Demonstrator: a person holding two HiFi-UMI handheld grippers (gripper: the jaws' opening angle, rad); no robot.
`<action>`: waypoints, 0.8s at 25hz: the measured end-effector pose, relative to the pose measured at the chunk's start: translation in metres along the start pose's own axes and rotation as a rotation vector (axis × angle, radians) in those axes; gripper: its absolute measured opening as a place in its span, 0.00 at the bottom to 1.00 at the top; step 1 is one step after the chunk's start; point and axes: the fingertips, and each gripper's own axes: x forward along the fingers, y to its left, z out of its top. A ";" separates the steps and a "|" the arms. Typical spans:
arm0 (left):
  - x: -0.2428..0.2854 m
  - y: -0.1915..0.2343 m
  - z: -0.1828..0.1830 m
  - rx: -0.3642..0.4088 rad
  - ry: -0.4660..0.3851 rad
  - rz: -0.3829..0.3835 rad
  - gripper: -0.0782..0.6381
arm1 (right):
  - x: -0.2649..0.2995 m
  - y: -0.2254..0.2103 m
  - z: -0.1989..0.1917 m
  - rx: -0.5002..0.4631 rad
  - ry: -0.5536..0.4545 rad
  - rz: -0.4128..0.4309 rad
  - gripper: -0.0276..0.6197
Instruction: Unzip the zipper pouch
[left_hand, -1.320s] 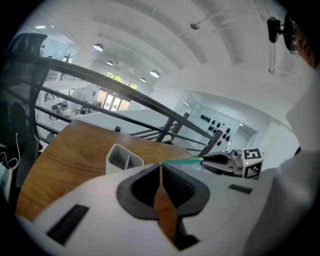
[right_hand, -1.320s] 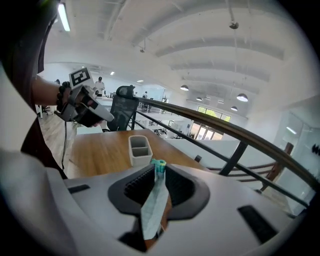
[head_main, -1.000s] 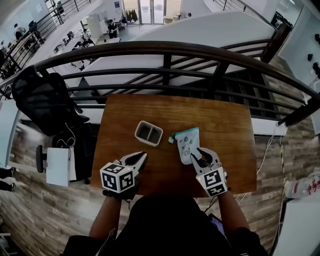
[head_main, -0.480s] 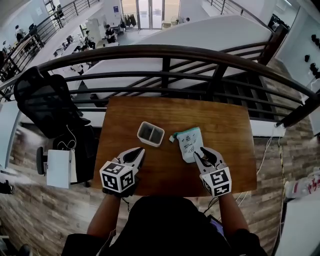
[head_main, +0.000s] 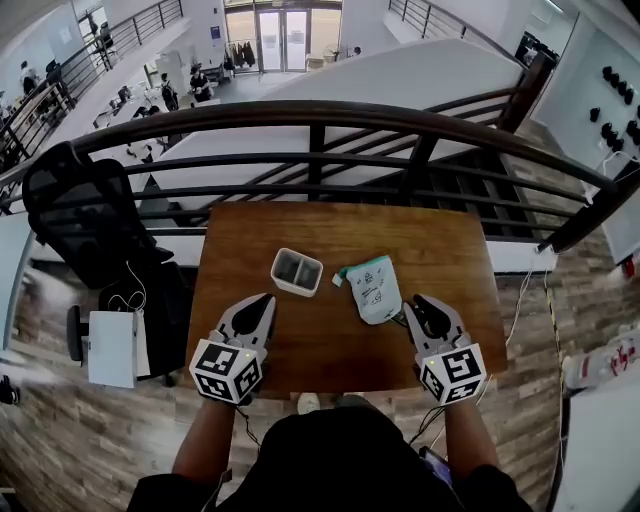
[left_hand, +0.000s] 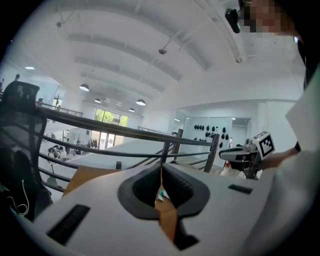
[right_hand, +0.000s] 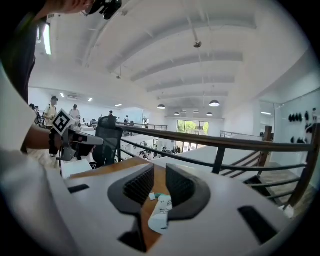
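The zipper pouch (head_main: 374, 290) lies flat on the wooden table (head_main: 450, 240) just right of the small white bin (head_main: 296, 289), teal zipper end toward it. The left gripper (head_main: 263, 300) hangs on the bin's near side, its 2 jaws pressed together on nothing. The right gripper (head_main: 417, 304) hovers further right of the bin, past the pouch, jaws slightly apart after just closing, nothing between them

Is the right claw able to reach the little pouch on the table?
Probably yes. The pouch lies flat on the table just ahead of the right claw, with nothing between them. Its jaws have just been closing, empty, so they may need to open wider first.
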 end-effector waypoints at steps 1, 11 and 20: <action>-0.002 0.000 0.003 0.006 -0.012 0.008 0.13 | -0.003 -0.001 0.003 0.011 -0.015 -0.003 0.15; -0.018 -0.025 0.030 0.026 -0.141 0.076 0.13 | -0.029 -0.019 0.019 0.088 -0.165 0.038 0.03; -0.007 -0.052 0.026 0.057 -0.157 0.102 0.13 | -0.042 -0.052 0.017 0.106 -0.213 0.032 0.03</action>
